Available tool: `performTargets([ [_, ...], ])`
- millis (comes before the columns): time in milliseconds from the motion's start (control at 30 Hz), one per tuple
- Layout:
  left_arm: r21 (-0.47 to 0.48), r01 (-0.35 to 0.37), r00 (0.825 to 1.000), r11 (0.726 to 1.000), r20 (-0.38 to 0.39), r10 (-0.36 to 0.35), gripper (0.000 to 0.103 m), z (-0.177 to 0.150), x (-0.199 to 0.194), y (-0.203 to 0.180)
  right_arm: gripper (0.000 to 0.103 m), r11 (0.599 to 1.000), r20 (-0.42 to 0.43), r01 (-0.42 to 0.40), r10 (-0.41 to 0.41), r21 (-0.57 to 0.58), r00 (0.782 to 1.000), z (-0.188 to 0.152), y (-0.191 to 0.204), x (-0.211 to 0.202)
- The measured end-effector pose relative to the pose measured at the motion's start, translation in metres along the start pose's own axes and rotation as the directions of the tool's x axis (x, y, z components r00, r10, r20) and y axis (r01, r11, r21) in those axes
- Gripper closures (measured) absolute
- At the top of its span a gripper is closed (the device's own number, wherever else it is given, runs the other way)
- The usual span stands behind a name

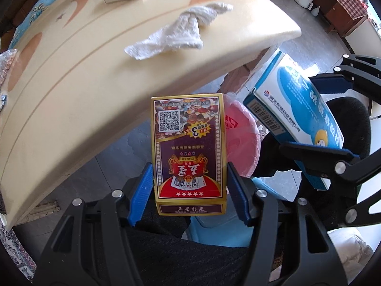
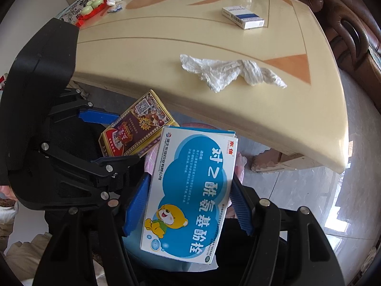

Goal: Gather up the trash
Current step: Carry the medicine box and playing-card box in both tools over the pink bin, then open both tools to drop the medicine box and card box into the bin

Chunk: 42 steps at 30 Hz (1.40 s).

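While the left gripper clamps its blue pads on the sides of a playing-card box, the right gripper grips a blue-and-white medicine box the same way, each set of jaws about halfway apart. Both boxes hang just above a pink-lined bin beside the cream table. On the table lie a crumpled tissue and a small blue-and-white carton.

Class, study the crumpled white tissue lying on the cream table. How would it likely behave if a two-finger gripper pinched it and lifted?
The crumpled white tissue looks thin and twisted, so it would probably sag limply rather than hold shape. It seems very light, likely sliding on the glossy table if pushed. Rolling seems unlikely, since it lies flat and spread out.
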State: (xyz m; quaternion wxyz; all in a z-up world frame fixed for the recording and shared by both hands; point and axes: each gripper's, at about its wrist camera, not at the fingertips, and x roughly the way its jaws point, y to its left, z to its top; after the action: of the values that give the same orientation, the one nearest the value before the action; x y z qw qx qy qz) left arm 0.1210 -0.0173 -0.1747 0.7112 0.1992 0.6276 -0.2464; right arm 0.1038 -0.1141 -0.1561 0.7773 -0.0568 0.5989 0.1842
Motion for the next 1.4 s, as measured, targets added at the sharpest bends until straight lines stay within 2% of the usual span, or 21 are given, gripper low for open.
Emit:
performTargets([
  [300, -0.012, 0.025, 0.999, 1.0, -0.046, -0.026, 0.043, 0.004, 0.036, -0.006, 0.04, 0.999, -0.035, 0.005, -0.004, 0.032, 0.999, -0.006, -0.013, 0.04],
  [667, -0.073, 0.085, 0.99, 0.994, -0.105, -0.093, 0.043, 0.003, 0.087, -0.003, 0.04, 0.993, -0.077, -0.006, 0.015, 0.114, 0.997, -0.016, -0.027, 0.101],
  [1067, -0.192, 0.138, 0.97, 0.972, -0.173, -0.171, 0.043, 0.0, 0.15, 0.008, 0.04, 0.979, -0.121, -0.001, 0.026, 0.204, 0.992, -0.028, -0.06, 0.167],
  [1400, -0.284, 0.194, 0.942, 0.939, -0.213, -0.259, 0.043, -0.003, 0.184, 0.026, 0.04, 0.969, -0.167, 0.008, 0.034, 0.245, 0.985, -0.031, -0.069, 0.203],
])
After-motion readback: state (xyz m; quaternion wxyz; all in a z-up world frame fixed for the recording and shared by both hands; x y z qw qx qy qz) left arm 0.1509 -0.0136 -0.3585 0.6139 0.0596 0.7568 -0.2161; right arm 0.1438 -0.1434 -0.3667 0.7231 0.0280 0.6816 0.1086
